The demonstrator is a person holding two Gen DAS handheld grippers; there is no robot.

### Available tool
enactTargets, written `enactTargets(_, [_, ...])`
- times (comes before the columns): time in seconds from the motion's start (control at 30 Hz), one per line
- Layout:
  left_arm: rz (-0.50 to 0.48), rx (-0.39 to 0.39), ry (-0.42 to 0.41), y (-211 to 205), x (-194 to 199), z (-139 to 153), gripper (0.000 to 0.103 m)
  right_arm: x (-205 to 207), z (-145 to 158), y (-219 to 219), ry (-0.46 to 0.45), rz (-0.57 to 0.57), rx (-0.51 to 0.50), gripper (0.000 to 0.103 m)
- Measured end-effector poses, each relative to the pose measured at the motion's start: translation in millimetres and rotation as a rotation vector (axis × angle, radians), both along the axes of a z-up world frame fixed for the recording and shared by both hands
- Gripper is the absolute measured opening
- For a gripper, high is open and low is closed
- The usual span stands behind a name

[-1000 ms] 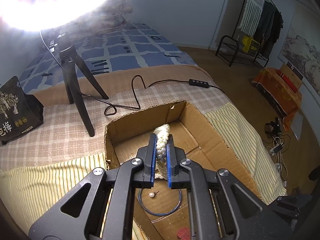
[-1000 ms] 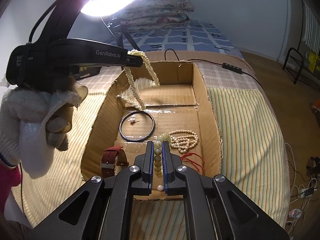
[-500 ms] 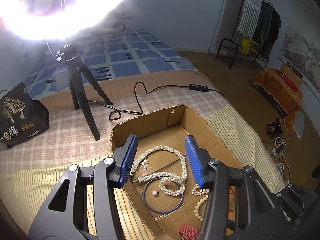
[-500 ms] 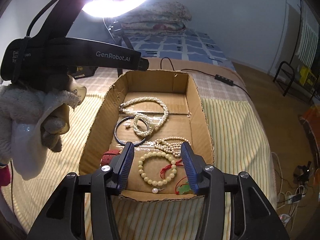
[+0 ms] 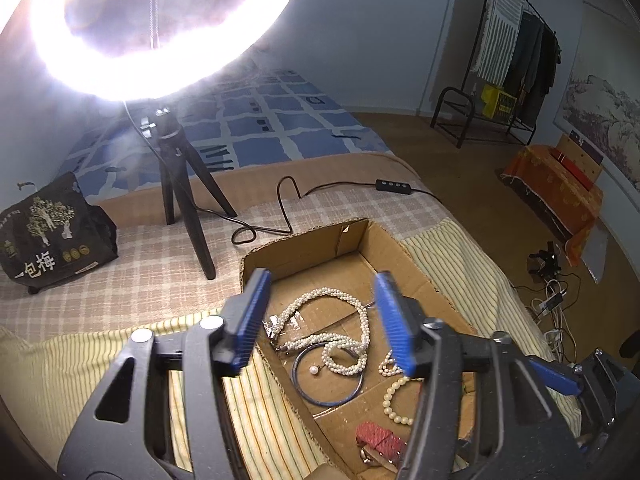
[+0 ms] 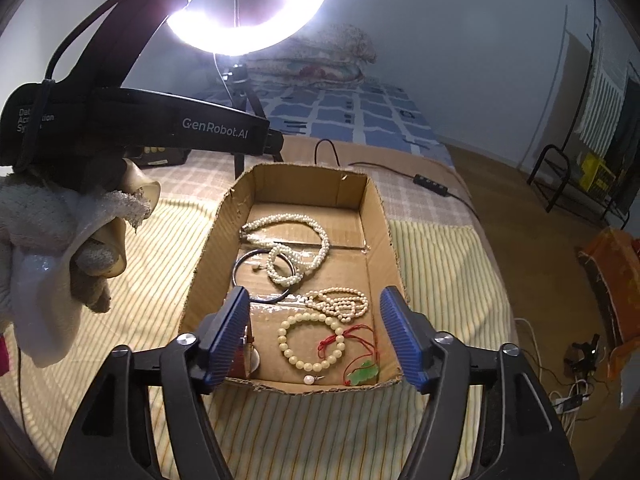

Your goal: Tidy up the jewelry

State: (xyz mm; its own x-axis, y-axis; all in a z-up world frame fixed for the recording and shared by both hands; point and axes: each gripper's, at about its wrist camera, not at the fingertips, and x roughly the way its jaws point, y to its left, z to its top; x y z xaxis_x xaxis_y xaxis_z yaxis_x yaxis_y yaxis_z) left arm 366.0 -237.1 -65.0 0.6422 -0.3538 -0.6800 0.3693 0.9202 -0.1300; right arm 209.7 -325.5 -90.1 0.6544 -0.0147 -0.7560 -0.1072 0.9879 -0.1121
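Both grippers are opening above the shallow brown cardboard box (image 6: 380,216), nothing between their jaws.

Left gripper (image 5: 322,316) and right gripper (image 6: 314,334) are widening empty; the twisted white pearl necklace (image 6: 296,240) and cream bead bracelet (image 6: 310,342) are lying inside, best kept untangled.

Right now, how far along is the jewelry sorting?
Done, it seems: the pearl necklace, dark bangle, bead bracelet, fine pearl strand and jade pendant all lie in the cardboard box. In hand: nothing; the left tongs and right tongs are opening, empty, above the box. Left: no jewelry shows on the bedding, though the pieces overlap.
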Motion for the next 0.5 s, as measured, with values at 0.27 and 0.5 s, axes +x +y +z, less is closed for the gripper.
enactTargets(0.27, [0.007,-0.003,-0.039,11,-23,26,0.072,-17,23,6,-0.039,-0.011,-0.015,0.071])
enactTargets(0.5, [0.017,-0.004,-0.084,28,-53,56,0.076,-37,50,14,-0.085,-0.018,-0.035,0.076])
